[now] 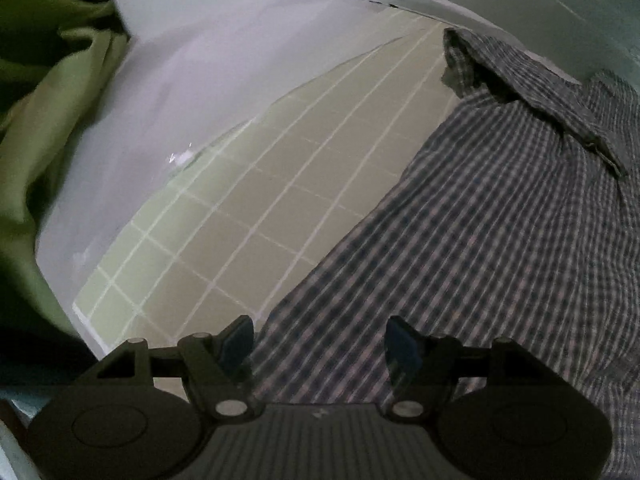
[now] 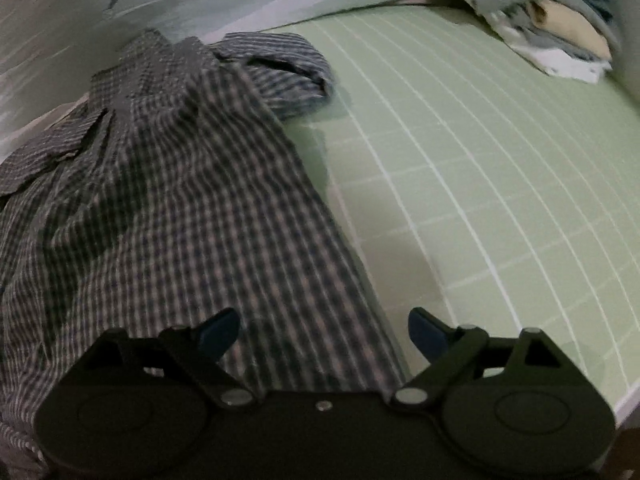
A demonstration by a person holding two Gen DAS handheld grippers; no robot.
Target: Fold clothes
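Checked shirt (image 2: 192,216): spread at left of right wrist view, on green grid mat (image 2: 480,184). Left gripper (image 1: 320,344) and right gripper (image 2: 324,332): fingers apart, over shirt hem, gripping nothing. Folded clothes stack (image 2: 560,28): upper right.

Green grid mat (image 2: 500,160) w/ checked shirt (image 2: 180,200), folded clothes stack (image 2: 560,40) at far corner
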